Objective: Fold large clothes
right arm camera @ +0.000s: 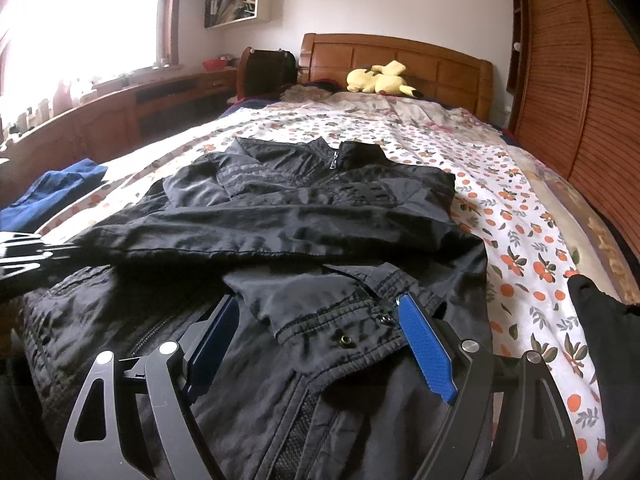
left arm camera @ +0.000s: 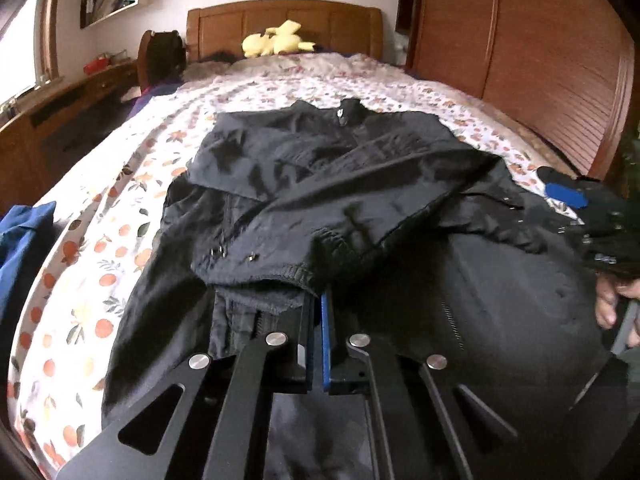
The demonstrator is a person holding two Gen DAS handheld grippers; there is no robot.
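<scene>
Left gripper (left arm camera: 320, 320) fingers closed, right gripper (right arm camera: 320, 320) fingers wide apart over the rumpled black jacket (right arm camera: 304, 216), sleeves folded across.

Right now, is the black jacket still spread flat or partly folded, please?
Partly folded: both sleeves of the black jacket lie crossed over its front, body still full length.

I find no text, label, brand, number or sign that I can read in either view. The black jacket (right arm camera: 304, 216) carries only bare snaps and a zipper pull, with no legible mark. A small pale mark shows on the right gripper (left arm camera: 568, 196) body in the left wrist view, but it is too blurred for me to make out. The books and papers on the wall shelf (right arm camera: 236, 4) are too small and washed out to read.
</scene>
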